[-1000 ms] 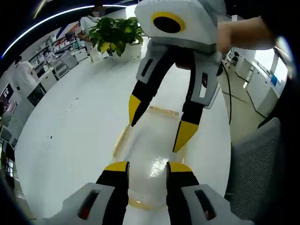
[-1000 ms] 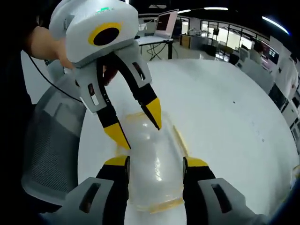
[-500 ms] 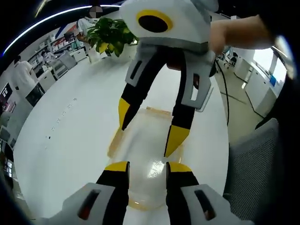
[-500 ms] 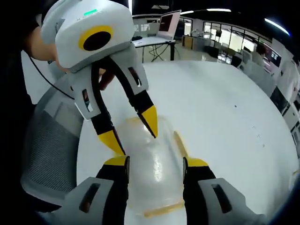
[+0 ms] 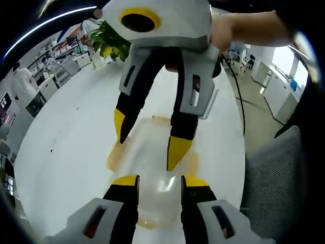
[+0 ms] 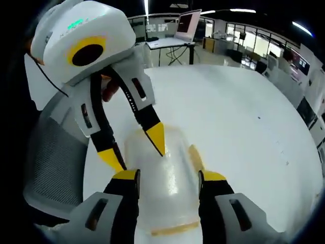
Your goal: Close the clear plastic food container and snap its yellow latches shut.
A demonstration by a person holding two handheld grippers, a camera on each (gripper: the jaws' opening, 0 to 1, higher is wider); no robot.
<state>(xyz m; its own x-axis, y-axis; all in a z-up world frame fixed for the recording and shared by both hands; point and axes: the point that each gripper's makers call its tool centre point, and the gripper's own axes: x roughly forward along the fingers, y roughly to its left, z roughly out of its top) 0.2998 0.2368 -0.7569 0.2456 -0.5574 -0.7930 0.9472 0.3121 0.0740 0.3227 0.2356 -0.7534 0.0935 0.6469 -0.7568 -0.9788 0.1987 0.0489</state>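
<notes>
The clear plastic container lies on the white table, with yellow latches along its edges. My left gripper is open, its yellow-tipped jaws straddling the container's near end. The right gripper comes in from the top, open, tips down over the lid. In the right gripper view the container sits between the open jaws of my right gripper, a yellow latch at its right side. The left gripper hangs open over its far end.
A grey mesh chair stands close to the table edge, also seen as the chair. A potted plant sits at the far end of the table. A laptop rests on a desk behind. A hand holds the right gripper.
The two grippers have drawn closer together over the container; each looms larger and lower in the other's view. Both stay open.
</notes>
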